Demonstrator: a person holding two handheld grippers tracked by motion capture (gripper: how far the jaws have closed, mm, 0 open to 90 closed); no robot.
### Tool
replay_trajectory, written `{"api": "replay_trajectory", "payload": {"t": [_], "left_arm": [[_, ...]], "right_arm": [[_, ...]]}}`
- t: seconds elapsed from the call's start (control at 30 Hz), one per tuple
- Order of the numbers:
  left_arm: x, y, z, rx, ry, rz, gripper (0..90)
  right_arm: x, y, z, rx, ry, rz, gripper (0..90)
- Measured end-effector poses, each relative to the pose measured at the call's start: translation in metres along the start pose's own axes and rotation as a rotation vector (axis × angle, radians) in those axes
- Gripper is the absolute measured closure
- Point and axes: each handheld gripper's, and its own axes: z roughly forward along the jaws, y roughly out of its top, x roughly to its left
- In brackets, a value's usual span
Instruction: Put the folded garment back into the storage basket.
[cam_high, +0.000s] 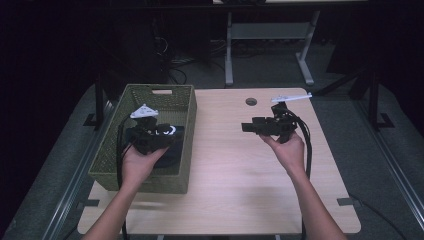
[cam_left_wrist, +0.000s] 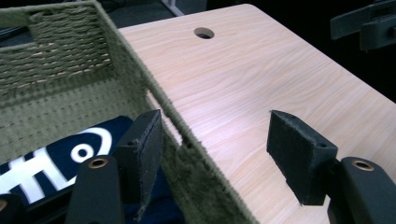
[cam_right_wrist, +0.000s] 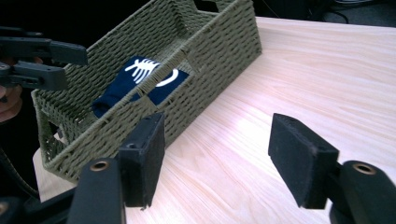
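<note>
My left tool (cam_high: 165, 131) hangs over the green woven basket (cam_high: 186, 107) at the left side of the desk (cam_high: 235, 160). Its jaws stand apart with nothing between the pads. In the left gripper view they straddle the basket's near wall (cam_left_wrist: 159, 98): one pad is inside the basket, the other out over bare wood. Just below and behind the inner pad lies a dark blue cloth (cam_left_wrist: 60, 154) with a white fish-bone print, resting on the basket floor. The pad is near it, but I cannot tell whether it touches.

My right tool (cam_high: 247, 127) is well away from the basket, over the open wood on the right half of the desk, pointing across toward my left tool. Its jaws are also apart and hold nothing. In the right gripper view the basket (cam_right_wrist: 219, 42) sits ahead of them and to their left, tilted in the picture, with the blue cloth (cam_right_wrist: 135, 84) lying folded on its floor, well beyond the pads. My left tool (cam_right_wrist: 70, 63) shows there too, at the far left edge above the basket's rim.

A round hole (cam_high: 251, 101) in the desk lies beyond both tools, near the far edge, closer to my right tool than to my left.
</note>
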Motion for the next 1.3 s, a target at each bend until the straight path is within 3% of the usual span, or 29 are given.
{"api": "replay_trajectory", "payload": {"t": [0.47,1.3], "left_arm": [[-0.023,0.005,0.016,0.006,-0.037,0.023,28.3],[-0.065,0.006,0.041,0.002,-0.123,0.055,25.2]], "right_arm": [[-0.015,-0.017,-0.028,-0.007,-0.034,0.013,33.1],[-0.035,-0.040,-0.064,-0.008,-0.085,0.031,30.5]]}}
